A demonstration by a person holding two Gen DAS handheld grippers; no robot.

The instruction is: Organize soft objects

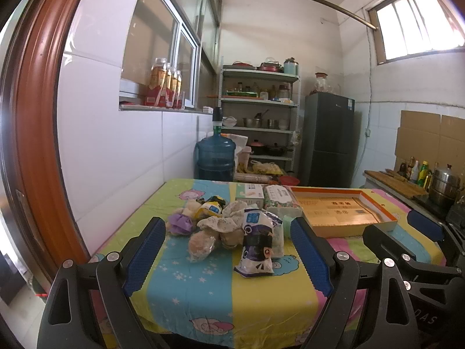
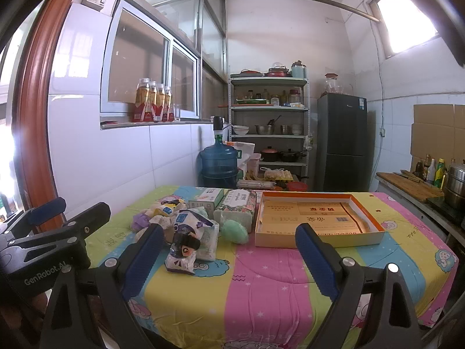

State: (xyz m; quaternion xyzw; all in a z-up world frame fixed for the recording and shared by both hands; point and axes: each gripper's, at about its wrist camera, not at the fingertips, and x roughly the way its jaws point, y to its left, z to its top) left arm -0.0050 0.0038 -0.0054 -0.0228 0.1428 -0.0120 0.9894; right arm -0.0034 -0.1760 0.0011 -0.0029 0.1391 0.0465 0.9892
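The soft objects are gathered in a loose heap (image 1: pixel 226 226) on the left half of the desk (image 2: pixel 261 285), which is covered with a striped cartoon cloth. The heap is seen to include a purple-and-white plastic packet (image 2: pixel 184 247) at the front, a purple scrunchie (image 1: pixel 180 223), lace-edged fabric pieces (image 1: pixel 221 218) and a pale green oval item (image 2: pixel 234 230) at its right edge. Two tissue packs (image 2: pixel 237 205) are stood just behind the heap.

An open shallow box with an orange rim (image 2: pixel 377 224) is placed to the right of the heap, near but not touching it. Its position and emptiness of soft items suggest that it is intended as the receiving container.

The left gripper (image 1: pixel 229 250) is held low at the near edge, aimed at the heap; its jaws are spread wide and nothing is held. The right gripper (image 2: pixel 229 250) is held beside it, facing the gap between heap and box; its jaws are likewise spread wide and empty. No item is yet contacted, so sorting is judged not to have begun.
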